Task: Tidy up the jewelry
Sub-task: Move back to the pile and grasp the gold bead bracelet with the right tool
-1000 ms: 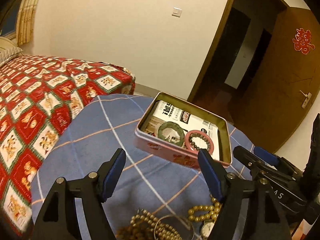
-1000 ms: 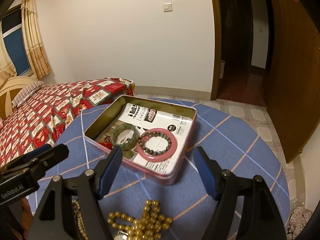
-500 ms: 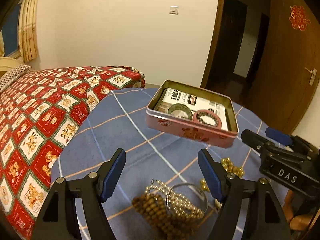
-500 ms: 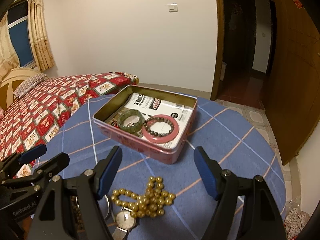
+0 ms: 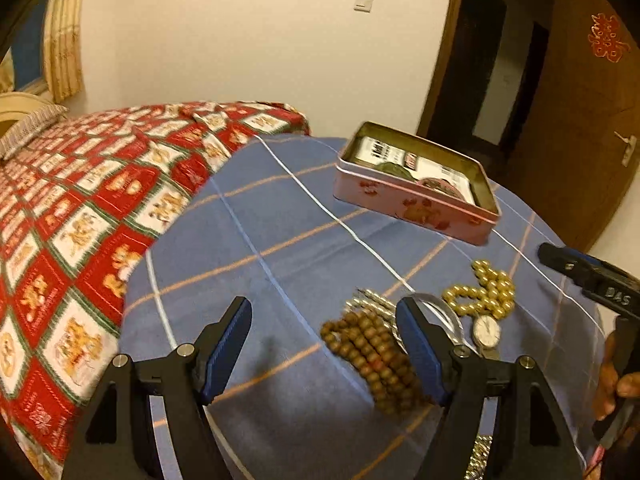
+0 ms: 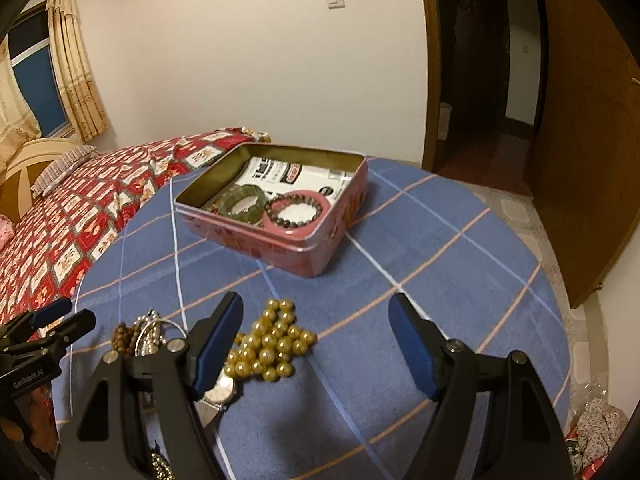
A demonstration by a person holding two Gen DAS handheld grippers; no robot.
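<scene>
A pink tin stands open on the blue checked table; a green bangle and a pink ring with a dark bead bracelet lie in it. Loose on the cloth lie a brown wooden bead string, a silver bangle with chain, gold beads and a watch. My left gripper is open and empty, its right finger beside the wooden beads. My right gripper is open and empty just right of the gold beads.
A bed with a red patterned quilt lies close along the table's left side. A wooden door and dark doorway stand behind to the right. The table's round edge drops to the floor on the right.
Both grippers have drawn back from the tin and lowered toward the loose jewelry; the tin looks farther off and the beads and watch have come into full view. Both stayed open.
</scene>
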